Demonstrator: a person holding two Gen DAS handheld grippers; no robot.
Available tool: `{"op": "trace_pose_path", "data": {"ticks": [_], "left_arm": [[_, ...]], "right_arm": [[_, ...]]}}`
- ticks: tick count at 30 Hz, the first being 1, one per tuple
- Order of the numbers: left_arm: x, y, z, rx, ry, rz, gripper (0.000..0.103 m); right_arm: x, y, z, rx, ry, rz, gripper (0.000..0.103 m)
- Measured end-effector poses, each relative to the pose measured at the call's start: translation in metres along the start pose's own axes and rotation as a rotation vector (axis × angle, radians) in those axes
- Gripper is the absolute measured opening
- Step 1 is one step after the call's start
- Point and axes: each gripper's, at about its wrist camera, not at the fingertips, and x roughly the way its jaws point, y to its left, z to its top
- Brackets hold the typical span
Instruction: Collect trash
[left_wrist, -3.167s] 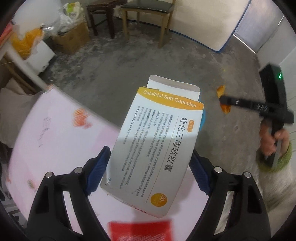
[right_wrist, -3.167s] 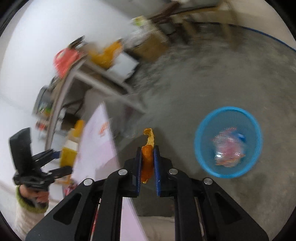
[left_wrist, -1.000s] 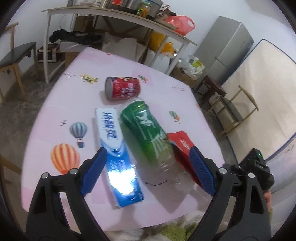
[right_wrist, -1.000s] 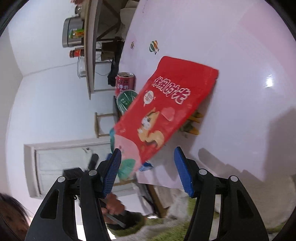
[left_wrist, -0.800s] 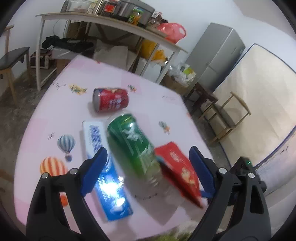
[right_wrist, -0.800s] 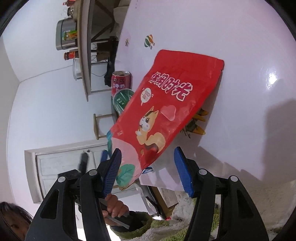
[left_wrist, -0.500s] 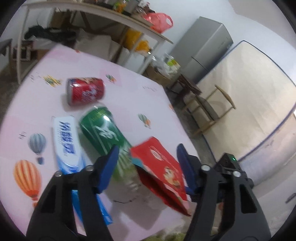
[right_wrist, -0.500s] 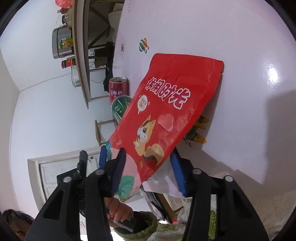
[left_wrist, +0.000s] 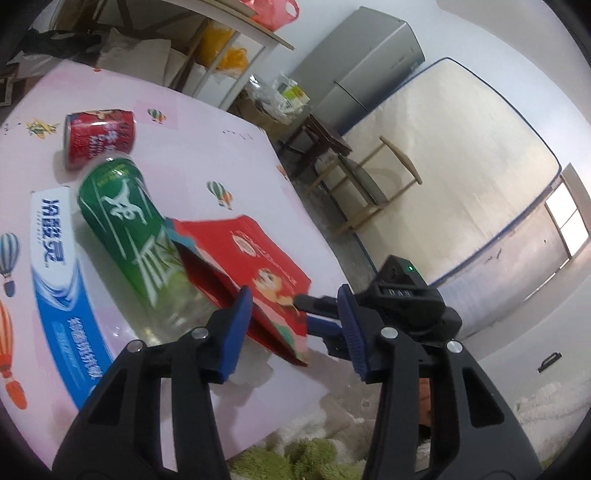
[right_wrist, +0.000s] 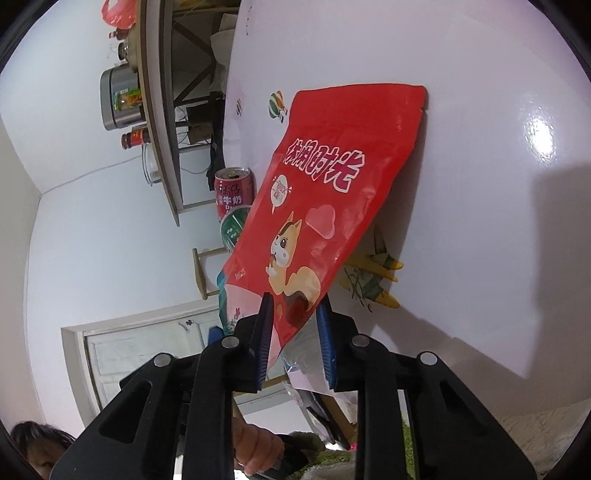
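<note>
Pick-up step. The right gripper (right_wrist: 293, 325) has its fingers closing on the near corner of the red snack bag (right_wrist: 332, 192), which lies tilted on the pink table (right_wrist: 498, 92) against the green bottle (left_wrist: 129, 236); whether they grip firmly cannot be told. The left gripper (left_wrist: 293, 328) hovers, fingers spread, empty. Next: pinch fully, lift the bag clear and carry it to a bin, none being in view.

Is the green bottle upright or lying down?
Lying down. The green bottle rests on its side on the pink table, between the toothpaste box and red pouch.
</note>
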Motion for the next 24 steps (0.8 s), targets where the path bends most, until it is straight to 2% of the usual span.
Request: {"op": "trace_pose_path", "data": {"ticks": [5, 8, 12, 17, 19, 22, 24], "left_arm": [[0.004, -0.004, -0.007, 0.009, 0.01, 0.004, 0.044], [-0.004, -0.001, -0.002, 0.012, -0.02, 0.038, 0.045], [-0.019, 0.008, 0.008, 0.001, -0.067, 0.087, 0.056], [-0.044, 0.029, 0.034, 0.007, -0.146, 0.216, 0.068], [-0.051, 0.036, 0.048, 0.039, -0.163, 0.273, 0.077], [-0.048, 0.046, 0.074, 0.116, -0.129, 0.336, 0.085], [-0.037, 0.053, 0.091, 0.18, -0.061, 0.398, 0.086]], "right_arm": [[0.002, -0.002, 0.004, -0.013, -0.01, -0.009, 0.024], [0.001, -0.001, 0.007, -0.038, -0.03, -0.021, 0.014], [-0.006, 0.001, 0.013, -0.061, -0.055, -0.02, 0.009], [-0.024, 0.001, 0.023, -0.077, -0.099, -0.028, 0.006], [-0.032, 0.0, 0.028, -0.078, -0.116, -0.028, 0.006], [-0.041, -0.002, 0.034, -0.08, -0.129, -0.035, 0.006], [-0.045, -0.004, 0.037, -0.082, -0.131, -0.044, 0.006]]}}
